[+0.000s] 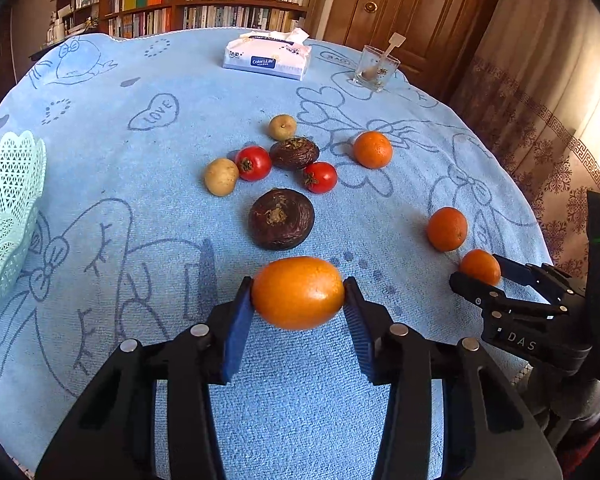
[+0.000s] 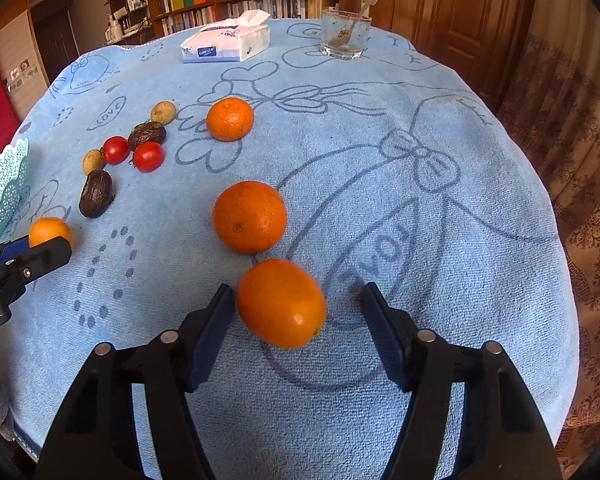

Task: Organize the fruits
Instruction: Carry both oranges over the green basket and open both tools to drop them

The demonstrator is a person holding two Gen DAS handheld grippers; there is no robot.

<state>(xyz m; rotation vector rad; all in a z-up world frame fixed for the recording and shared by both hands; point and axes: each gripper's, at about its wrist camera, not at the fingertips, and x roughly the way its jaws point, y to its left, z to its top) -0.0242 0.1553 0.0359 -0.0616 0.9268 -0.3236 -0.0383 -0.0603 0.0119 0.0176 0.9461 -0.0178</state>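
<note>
Jaws of the left gripper (image 1: 298, 300) clench an oval orange fruit (image 1: 298, 293), lifted clear of the worktop (image 1: 140, 168), likely bound for the mint basket (image 1: 4, 208) at far left. The right gripper (image 2: 298, 312) stands released; a second orange fruit (image 2: 281, 303) lies between its jaws, touching the left pad only.

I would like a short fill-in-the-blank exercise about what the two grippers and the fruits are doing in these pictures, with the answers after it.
1. The left gripper is shut on an ____.
2. The right gripper is ____, with an orange between its fingers.
3. The pale green basket stands at the table's ____ edge.
4. The number of red tomatoes is ____.

Answers: orange; open; left; two
</note>
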